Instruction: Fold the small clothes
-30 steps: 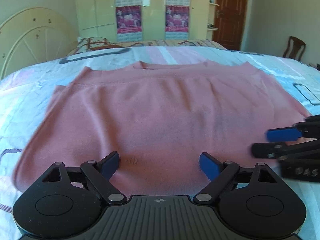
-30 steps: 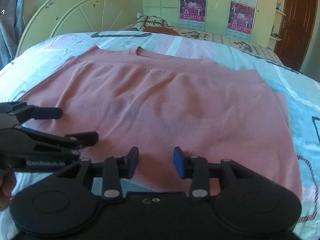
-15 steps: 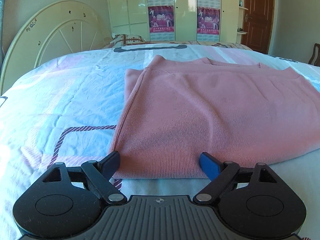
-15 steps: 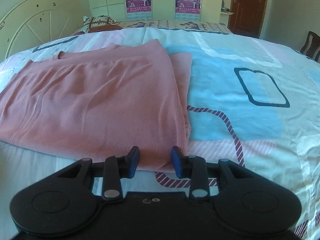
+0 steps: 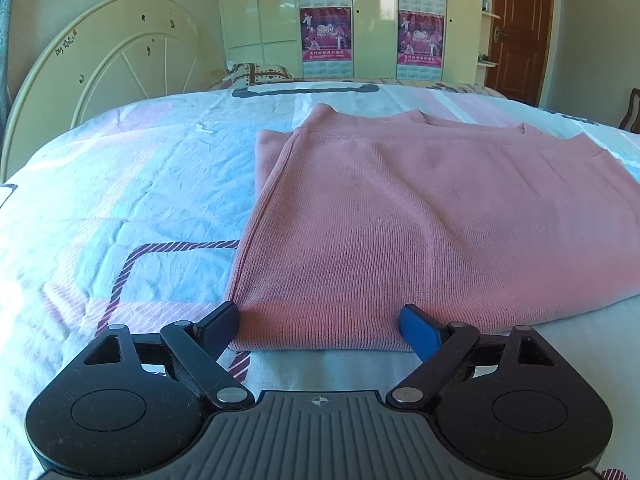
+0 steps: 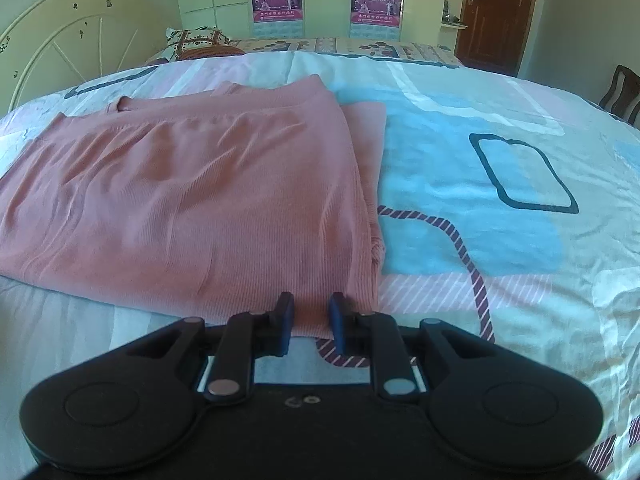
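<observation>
At bed's near edge: pink ribbed knit garment (image 6: 192, 208); right gripper (image 6: 310, 322) closing, seemingly on hem corner; left gripper (image 5: 320, 326) spread, should pinch likewise.

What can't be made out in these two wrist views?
- Left wrist view: pink garment runs off the right edge.
- Right wrist view: its hem under the closing right tool; contact unclear.
- Both views: poster text too small.

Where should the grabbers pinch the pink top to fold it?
Probably its two near corners, coming in from the near hem. The pink top lies flat; the left gripper straddles one corner, and the right gripper is closing over the other.
</observation>
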{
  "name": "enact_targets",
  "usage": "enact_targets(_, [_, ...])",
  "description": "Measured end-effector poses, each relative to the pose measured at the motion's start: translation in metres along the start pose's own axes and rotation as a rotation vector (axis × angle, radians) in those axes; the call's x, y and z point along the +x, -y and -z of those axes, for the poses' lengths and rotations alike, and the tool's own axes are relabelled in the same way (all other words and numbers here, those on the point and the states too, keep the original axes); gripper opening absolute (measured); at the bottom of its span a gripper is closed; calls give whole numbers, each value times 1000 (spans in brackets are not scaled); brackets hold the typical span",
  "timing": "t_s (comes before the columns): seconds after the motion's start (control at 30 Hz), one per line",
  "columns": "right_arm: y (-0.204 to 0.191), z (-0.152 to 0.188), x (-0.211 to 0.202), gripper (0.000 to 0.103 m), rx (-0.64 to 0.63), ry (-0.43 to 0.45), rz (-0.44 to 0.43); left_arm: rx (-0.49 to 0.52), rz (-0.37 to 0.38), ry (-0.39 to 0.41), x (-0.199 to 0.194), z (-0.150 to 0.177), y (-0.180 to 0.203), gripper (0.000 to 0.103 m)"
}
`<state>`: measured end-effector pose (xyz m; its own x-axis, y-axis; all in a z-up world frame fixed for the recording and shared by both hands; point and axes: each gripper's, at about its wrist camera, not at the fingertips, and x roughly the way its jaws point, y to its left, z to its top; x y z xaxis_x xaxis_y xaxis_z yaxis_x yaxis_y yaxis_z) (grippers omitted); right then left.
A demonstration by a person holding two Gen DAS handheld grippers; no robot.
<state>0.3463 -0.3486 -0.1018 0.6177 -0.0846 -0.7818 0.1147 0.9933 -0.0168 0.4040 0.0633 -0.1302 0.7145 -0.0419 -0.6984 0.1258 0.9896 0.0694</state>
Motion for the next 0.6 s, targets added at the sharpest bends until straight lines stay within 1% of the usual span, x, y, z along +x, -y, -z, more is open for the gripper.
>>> enact_targets(0.13, [2,-1,1,20,-9,-10,-13,3,8,1,1,1,-1,86])
enact_targets(0.17, [2,-1,1,20,-7,-10,-15,-4,6,12,1,2,-2,74])
enact_targets(0.2, [3,-1,1,20,-5,-10,-16,-17,-10,23,-1,2,-4,69])
enact_targets(0.27, [2,-1,1,20,-1,-9,-16,-51,-19,40,-5,0,-9,51])
enact_targets(0.33, [2,-1,1,20,2,-8,-15,-79,-6,53,-9,-1,-14,50])
enact_targets(0.4, [2,-1,1,20,1,-8,-15,-70,-25,45,-9,0,-15,51])
enact_targets(0.5, [3,-1,1,20,1,-8,-17,-55,-31,38,-10,3,-15,50])
enact_targets(0.57, [2,0,1,20,3,-7,-17,-55,-29,26,-7,5,-17,41])
enact_targets(0.6, [2,0,1,20,4,-5,-17,-64,-28,27,-7,6,-19,39])
